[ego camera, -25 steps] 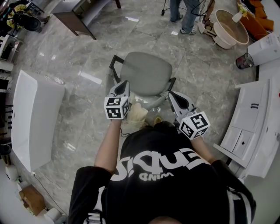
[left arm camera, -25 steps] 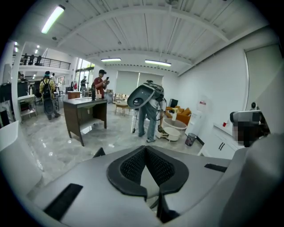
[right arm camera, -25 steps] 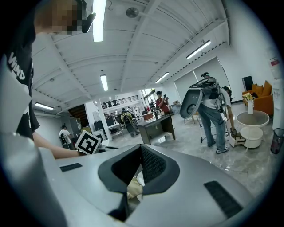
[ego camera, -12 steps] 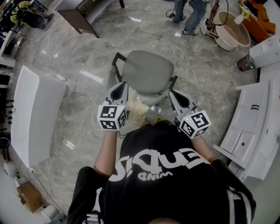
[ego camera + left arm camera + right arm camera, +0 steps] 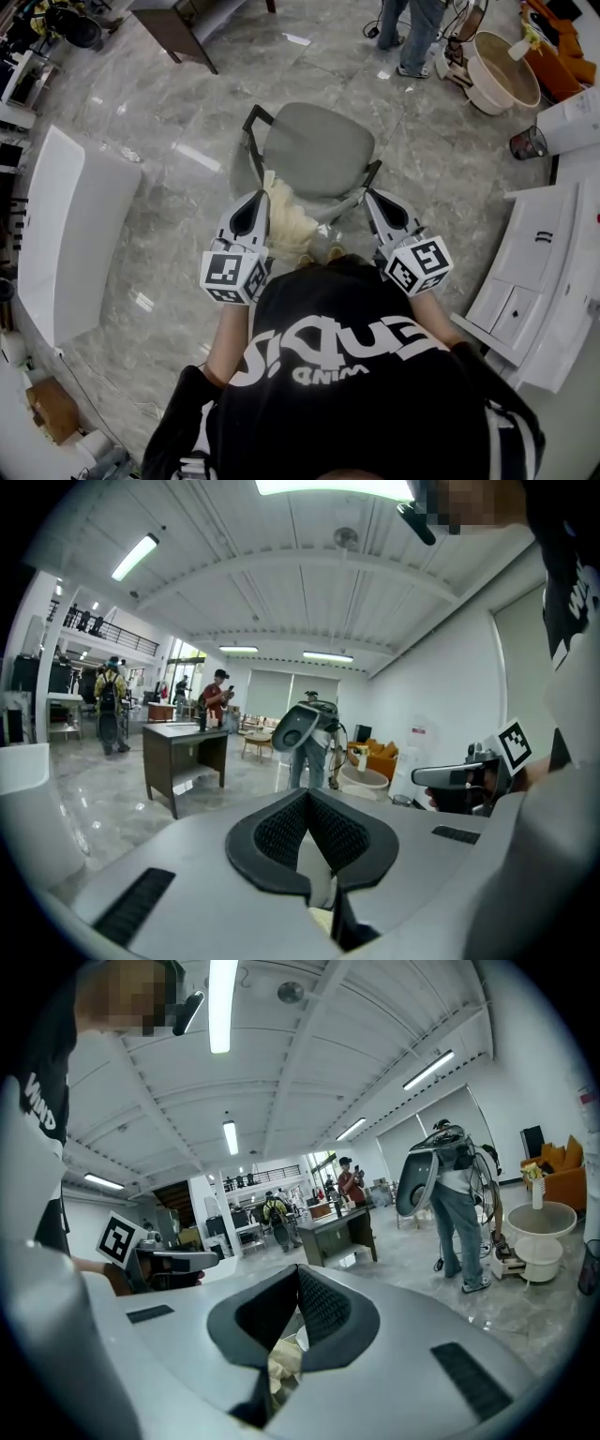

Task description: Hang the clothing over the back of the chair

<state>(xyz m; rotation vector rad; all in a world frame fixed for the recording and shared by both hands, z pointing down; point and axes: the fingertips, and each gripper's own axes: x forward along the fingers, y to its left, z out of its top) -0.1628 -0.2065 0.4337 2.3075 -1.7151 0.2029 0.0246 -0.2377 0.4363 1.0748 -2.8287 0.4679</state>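
Note:
A grey office chair [image 5: 317, 148] stands on the marble floor straight ahead of me. A cream piece of clothing [image 5: 287, 223] hangs bunched at the chair's near edge, between my two grippers. My left gripper [image 5: 263, 191] is shut on it, and pale cloth [image 5: 316, 877] shows pinched under its closed jaws in the left gripper view. My right gripper [image 5: 369, 195] is at the chair's near right corner. Its jaws meet at the tips, with cream cloth [image 5: 283, 1361] caught between them. Both grippers point almost level, out over the chair.
A long white cabinet [image 5: 66, 246] lies to the left, and white drawer units [image 5: 548, 272] stand to the right. Beyond the chair a person [image 5: 414, 33] stands beside a round tub [image 5: 506, 64]. A dark desk [image 5: 178, 21] is at the far left.
My left gripper has risen and pulled back toward me, drawing the cream clothing up beside the chair's near edge. The right gripper has stayed in place.

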